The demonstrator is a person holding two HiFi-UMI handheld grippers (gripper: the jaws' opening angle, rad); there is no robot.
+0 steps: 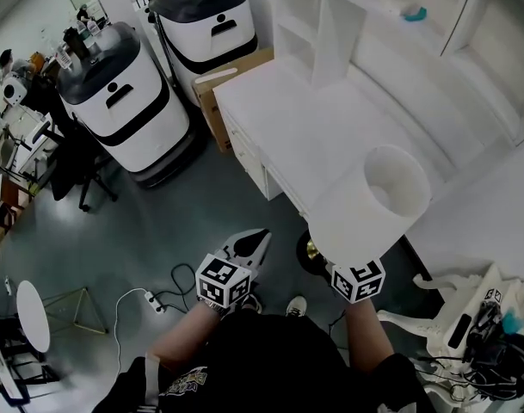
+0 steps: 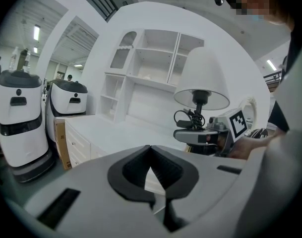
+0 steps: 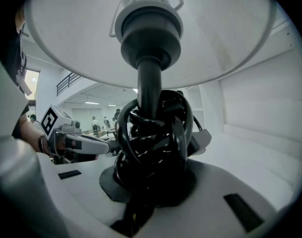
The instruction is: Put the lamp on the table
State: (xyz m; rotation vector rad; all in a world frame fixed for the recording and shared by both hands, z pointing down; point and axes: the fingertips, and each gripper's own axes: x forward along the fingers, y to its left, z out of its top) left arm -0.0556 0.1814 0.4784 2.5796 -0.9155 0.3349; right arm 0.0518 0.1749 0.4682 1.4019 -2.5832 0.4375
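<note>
The lamp has a white cone shade (image 1: 378, 200) and a dark stem (image 3: 150, 83) with a black cord (image 3: 155, 143) coiled round it. My right gripper (image 1: 343, 269) is shut on that stem and cord below the shade and holds the lamp upright, off the floor, just in front of the white table (image 1: 305, 119). In the left gripper view the lamp (image 2: 203, 78) hangs at the right in the right gripper (image 2: 198, 137). My left gripper (image 1: 249, 252) is to the lamp's left over the grey floor, its dark pads (image 2: 163, 170) together with nothing between them.
A white shelf unit (image 1: 330, 15) stands on the back of the table. Two white machines (image 1: 124, 101) (image 1: 206, 24) and a cardboard box (image 1: 218, 93) stand to its left. A power strip (image 1: 150, 299) lies on the floor, and a white chair (image 1: 451, 317) is at the right.
</note>
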